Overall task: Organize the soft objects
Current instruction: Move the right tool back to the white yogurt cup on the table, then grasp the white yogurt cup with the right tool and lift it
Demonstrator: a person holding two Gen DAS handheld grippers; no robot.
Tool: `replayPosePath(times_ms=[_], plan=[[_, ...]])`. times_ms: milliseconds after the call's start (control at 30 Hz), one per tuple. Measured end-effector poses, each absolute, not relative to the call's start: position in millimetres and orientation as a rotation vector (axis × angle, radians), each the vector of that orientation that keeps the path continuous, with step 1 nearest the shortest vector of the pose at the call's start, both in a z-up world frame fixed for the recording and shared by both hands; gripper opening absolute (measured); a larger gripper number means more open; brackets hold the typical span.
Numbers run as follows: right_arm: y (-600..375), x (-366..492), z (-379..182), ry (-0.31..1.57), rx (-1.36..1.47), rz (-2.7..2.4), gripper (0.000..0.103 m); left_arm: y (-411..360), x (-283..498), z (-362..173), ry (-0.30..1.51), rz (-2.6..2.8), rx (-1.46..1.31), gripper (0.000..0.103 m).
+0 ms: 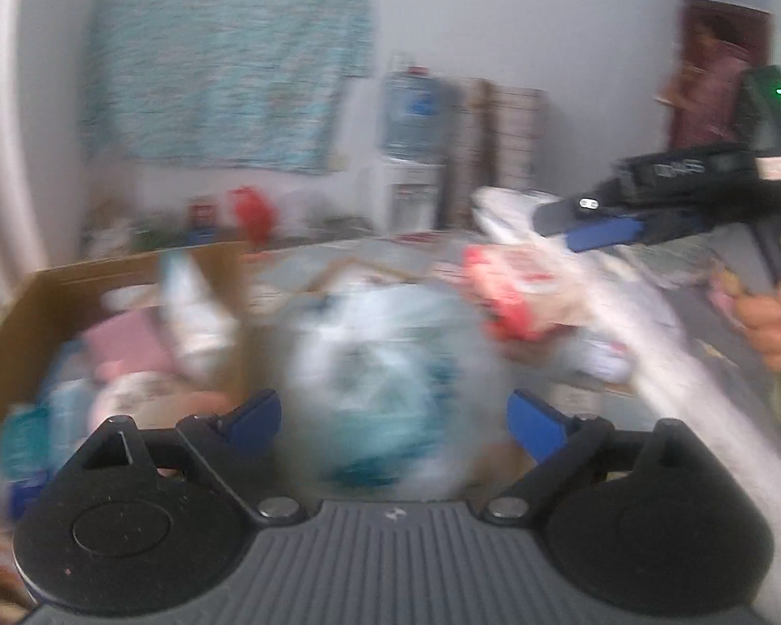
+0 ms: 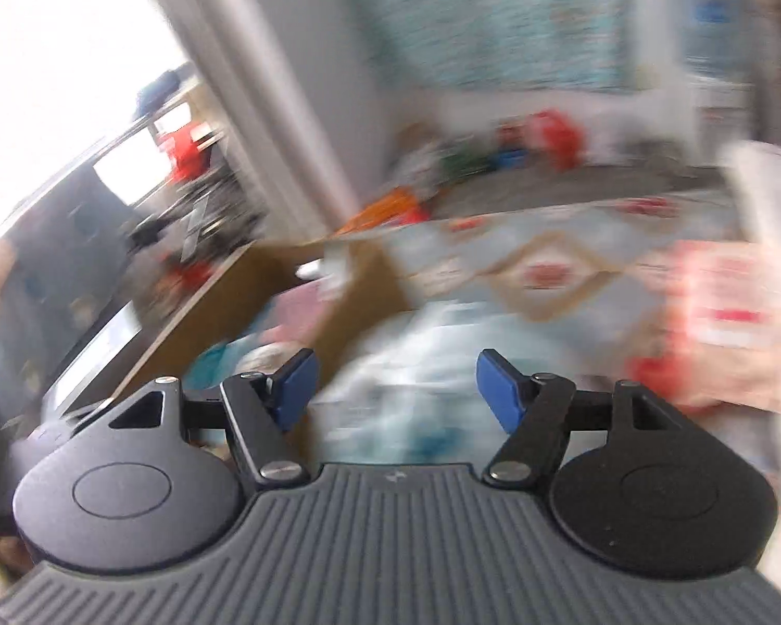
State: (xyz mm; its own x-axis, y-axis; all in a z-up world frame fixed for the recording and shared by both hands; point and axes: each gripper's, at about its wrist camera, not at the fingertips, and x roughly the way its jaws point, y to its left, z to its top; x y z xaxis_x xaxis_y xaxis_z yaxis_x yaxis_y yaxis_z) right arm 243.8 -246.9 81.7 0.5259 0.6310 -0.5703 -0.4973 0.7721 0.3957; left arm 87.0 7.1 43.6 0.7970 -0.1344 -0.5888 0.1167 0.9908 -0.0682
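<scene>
Both views are smeared by motion. In the left wrist view my left gripper [image 1: 395, 424] is wide open, and a blurred white and teal soft bundle [image 1: 385, 385] lies between its blue pads [image 1: 255, 422] without a clear grip. To the left is a cardboard box [image 1: 21, 317] with several soft items inside. My right gripper [image 1: 562, 229] hovers at the upper right, held by a hand [image 1: 776, 328]. In the right wrist view my right gripper [image 2: 398, 388] is open over the same bundle [image 2: 390, 411], beside the box [image 2: 265, 281]. A red and white soft packet [image 1: 500, 297] [image 2: 723, 312] lies to the right.
A patterned cover [image 2: 546, 271] lies under everything. White cloth [image 1: 651, 323] runs along the right. A water dispenser [image 1: 416, 156] and a teal wall hanging [image 1: 224, 52] are at the back. A cluttered shelf [image 2: 182, 198] is on the left.
</scene>
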Motion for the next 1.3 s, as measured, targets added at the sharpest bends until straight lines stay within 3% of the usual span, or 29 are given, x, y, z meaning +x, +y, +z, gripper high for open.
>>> replayPosePath(times_ms=[367, 600, 800, 833, 900, 933, 1100, 1300], plan=[[-328.4, 302.8, -5.2, 0.917, 0.170, 0.454, 0.067, -107.2, 136.2, -22.8, 0.728, -0.307, 0.035, 0.090], [-299.8, 343.6, -46.0, 1.026, -0.065, 0.437, 0.068, -107.4, 141.5, -47.3, 0.802, -0.304, 0.047, 0.089], [-285.6, 352.5, -73.9, 1.112, -0.178, 0.457, 0.074, -95.0, 129.0, -57.6, 0.847, -0.311, 0.056, 0.089], [-283.5, 348.7, -75.2, 1.098, -0.199, 0.455, 0.074, -91.7, 125.7, -57.9, 0.854, -0.316, 0.052, 0.089], [-280.3, 341.2, -75.1, 1.082, -0.225, 0.440, 0.062, -86.6, 118.8, -61.9, 0.863, -0.324, 0.048, 0.089], [-279.7, 337.2, -74.5, 1.083, -0.219, 0.441, 0.058, -84.8, 116.1, -63.1, 0.866, -0.326, 0.049, 0.089], [-282.4, 313.5, -74.5, 1.060, -0.124, 0.423, 0.057, -74.4, 101.0, -70.3, 0.867, -0.342, 0.020, 0.089], [-300.1, 275.6, -82.8, 1.039, 0.281, 0.498, 0.056, -62.6, 94.2, -79.5, 0.867, -0.348, -0.029, 0.089]])
